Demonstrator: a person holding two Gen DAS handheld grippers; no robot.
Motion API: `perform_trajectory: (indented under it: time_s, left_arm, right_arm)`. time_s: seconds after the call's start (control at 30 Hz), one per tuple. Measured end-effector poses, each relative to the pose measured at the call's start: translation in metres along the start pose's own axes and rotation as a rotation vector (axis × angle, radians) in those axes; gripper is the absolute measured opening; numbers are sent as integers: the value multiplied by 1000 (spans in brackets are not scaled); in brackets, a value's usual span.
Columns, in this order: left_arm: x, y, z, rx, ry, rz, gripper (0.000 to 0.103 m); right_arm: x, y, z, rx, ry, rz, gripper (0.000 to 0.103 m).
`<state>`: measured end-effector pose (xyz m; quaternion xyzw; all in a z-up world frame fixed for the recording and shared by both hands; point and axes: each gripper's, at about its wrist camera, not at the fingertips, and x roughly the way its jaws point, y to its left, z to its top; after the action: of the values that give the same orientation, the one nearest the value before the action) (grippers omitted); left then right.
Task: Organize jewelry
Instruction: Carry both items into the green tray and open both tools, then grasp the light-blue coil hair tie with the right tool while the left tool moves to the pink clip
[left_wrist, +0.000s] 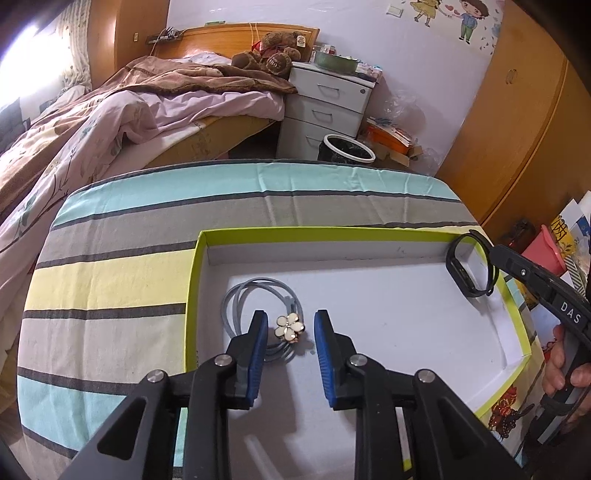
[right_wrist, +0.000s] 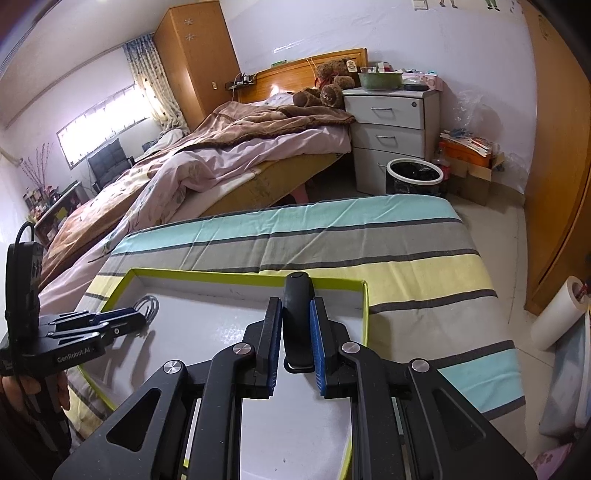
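Observation:
A white box lid with a lime-green rim (left_wrist: 258, 232) lies on a striped cloth. Inside it a grey cord necklace (left_wrist: 240, 299) with a cream flower pendant (left_wrist: 290, 326) rests on the floor. My left gripper (left_wrist: 291, 325) is open, its blue pads either side of the pendant, not touching it. My right gripper (right_wrist: 295, 314) is shut on a black wristband (right_wrist: 297, 321) and holds it over the lid's far right corner. The band also shows in the left wrist view (left_wrist: 469, 266). The left gripper shows in the right wrist view (right_wrist: 110, 319).
The striped cloth (left_wrist: 147, 229) covers a table. Beyond it are a bed (left_wrist: 147, 110), a white drawer unit (left_wrist: 325, 103), a bin (left_wrist: 347, 149) and a wooden wardrobe (left_wrist: 517, 122). A paper roll (right_wrist: 557, 314) stands at the right.

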<state>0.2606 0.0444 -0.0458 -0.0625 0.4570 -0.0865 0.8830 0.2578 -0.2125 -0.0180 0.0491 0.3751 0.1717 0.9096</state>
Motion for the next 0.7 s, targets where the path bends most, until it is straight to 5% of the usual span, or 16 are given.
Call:
perform_trajectory:
  time_s: [0.07,0.13,0.33,0.7]
  left_arm:
    - [-2,0,0,-3,-1,-3,33]
    - [-4,-1,-1,-7,-8,-11,50]
    - [-22,-5,-3,-3,-38,-31,52]
    - [-86,-20,-45,-13,-125,-72,52]
  right_arm:
    - [0,0,0,-1,0,-1,20]
    - [-1,0,0,-1,1,-3,21]
    - [-12,2,0,-3,-12,9,42]
    - [-70,13,-28,4,-49,51,42]
